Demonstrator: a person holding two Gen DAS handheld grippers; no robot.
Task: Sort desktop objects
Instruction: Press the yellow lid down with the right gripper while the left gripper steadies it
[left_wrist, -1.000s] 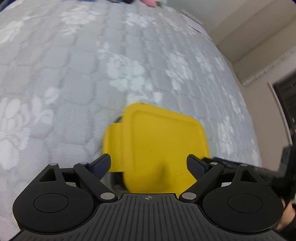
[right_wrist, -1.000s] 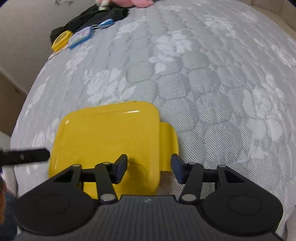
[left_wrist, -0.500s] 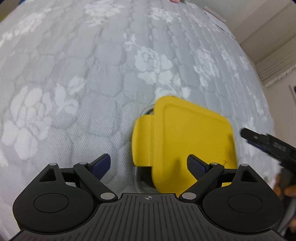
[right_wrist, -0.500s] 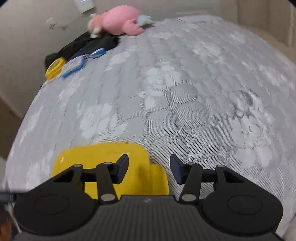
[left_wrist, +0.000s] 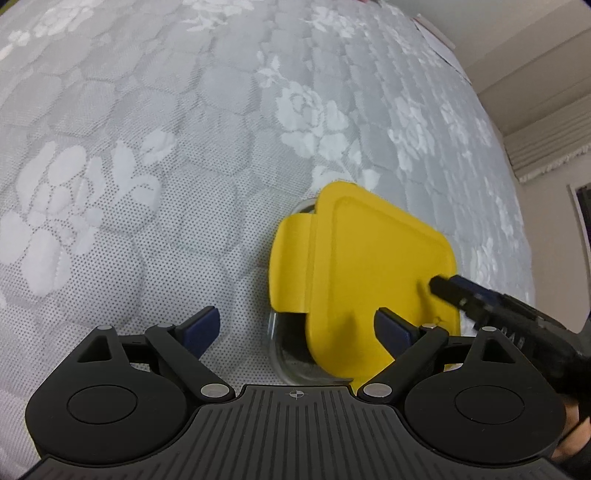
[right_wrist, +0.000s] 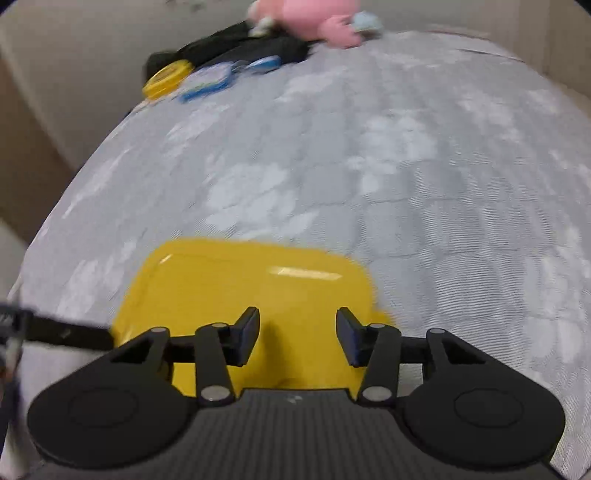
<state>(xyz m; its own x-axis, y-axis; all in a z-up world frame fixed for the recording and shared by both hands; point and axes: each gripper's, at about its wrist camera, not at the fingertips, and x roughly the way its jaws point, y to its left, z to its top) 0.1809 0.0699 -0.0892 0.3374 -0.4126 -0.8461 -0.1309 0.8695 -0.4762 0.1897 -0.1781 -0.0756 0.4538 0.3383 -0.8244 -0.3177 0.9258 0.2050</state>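
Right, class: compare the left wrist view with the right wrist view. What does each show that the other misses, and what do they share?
Only the left wrist view shows the clear container beneath the yellow lid and the lid's side flap.

Only the right wrist view shows the far clutter: a pink plush toy, a black item, a yellow round object and a blue-edged item.

Both show the yellow lid, the grey floral mattress, and each other's claw reaching in. Both claws are open.

Black ribbed gripper body, round side discs, silver pivot screws, blue pads on jaws
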